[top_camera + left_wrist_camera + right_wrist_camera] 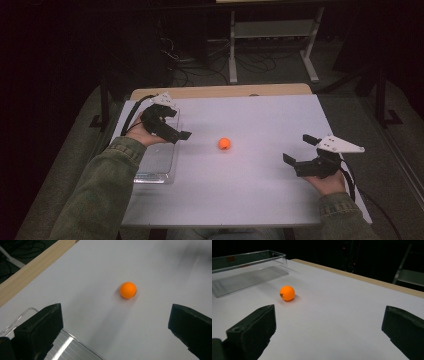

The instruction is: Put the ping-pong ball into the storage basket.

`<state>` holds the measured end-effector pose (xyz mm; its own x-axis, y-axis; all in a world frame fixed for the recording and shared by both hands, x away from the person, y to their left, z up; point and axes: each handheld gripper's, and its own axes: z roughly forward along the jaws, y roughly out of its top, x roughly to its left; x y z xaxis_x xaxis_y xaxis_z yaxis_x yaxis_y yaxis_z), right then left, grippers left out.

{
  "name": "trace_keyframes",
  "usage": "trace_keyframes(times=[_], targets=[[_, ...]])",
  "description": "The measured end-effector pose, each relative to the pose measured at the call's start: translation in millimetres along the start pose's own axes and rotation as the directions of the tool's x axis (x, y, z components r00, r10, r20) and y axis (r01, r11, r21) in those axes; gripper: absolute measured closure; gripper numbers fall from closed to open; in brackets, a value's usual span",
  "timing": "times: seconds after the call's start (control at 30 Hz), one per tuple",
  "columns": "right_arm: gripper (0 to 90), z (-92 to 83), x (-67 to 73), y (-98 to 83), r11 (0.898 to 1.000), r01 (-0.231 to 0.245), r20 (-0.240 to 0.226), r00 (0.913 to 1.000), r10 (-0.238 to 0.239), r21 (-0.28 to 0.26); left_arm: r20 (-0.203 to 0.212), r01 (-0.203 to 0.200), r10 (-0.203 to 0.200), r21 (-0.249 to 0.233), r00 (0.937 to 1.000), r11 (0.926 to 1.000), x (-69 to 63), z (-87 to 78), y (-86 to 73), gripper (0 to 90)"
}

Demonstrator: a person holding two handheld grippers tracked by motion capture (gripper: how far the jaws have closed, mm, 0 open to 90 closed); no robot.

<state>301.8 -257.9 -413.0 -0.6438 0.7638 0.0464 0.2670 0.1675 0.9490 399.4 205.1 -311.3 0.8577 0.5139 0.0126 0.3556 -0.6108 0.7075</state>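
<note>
Your sleeves run off the bottom edge of the high view, so your elbows are cut off. Your right gripper (pixel 301 150) sits near the table's right front, jaws spread wide, nothing between them; its grey three-cornered plate covers part of the body. In the right gripper view both black jaw tips are cropped at the bottom corners, matte, blocky, slightly rough.

Your left gripper (pixel 175 125) hangs over the clear plastic tray (pixel 155 172) at the table's left side, jaws also spread, empty. Your hand and the gripper hide the tray's far end in the high view; in the left gripper view just a curved transparent corner (pixel 30 311) and a ribbed floor show, rest cut off.

The orange ball (pixel 224 144) lies on the white tabletop (pixel 250 190), roughly mid-table, between the two grippers, apart from both, nearer the left one. Smooth, round, matte; a small dark mark on it, too small to read (pixel 287 293). It's well clear of the tray (pixel 249 275).

Bare white surface all round the ball. Far edge is a light wood strip (pixel 225 91). Beyond it: dark floor, cables, a metal frame, hard to make out.
</note>
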Motion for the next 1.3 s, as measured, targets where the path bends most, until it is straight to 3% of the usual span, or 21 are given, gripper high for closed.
trace_keyframes(times=[0.23, 0.8, 1.3], targets=[[0.0, -0.4, 0.3, 0.1, 1.0, 0.003, 0.002, 1.0, -0.003, -0.002, 0.007, -0.016, 0.016, -0.006, 0.9998, 0.9998, 0.3, 8.1, 7.3, 0.0], [0.0, 1.0, 2.1, -0.8, 1.0, 0.008, -0.013, 0.9999, -0.008, 0.009, 0.032, -0.063, 0.061, 0.06, 0.9976, 0.9962, 0.2, 32.6, 33.0, 0.0], [0.0, -1.8, 0.8, -0.1, 1.0, 0.001, -0.015, 0.9999, -0.001, -0.004, 0.073, -0.11, 0.102, 0.114, 0.9921, 0.9874, -1.9, 61.2, 53.2, 0.0]])
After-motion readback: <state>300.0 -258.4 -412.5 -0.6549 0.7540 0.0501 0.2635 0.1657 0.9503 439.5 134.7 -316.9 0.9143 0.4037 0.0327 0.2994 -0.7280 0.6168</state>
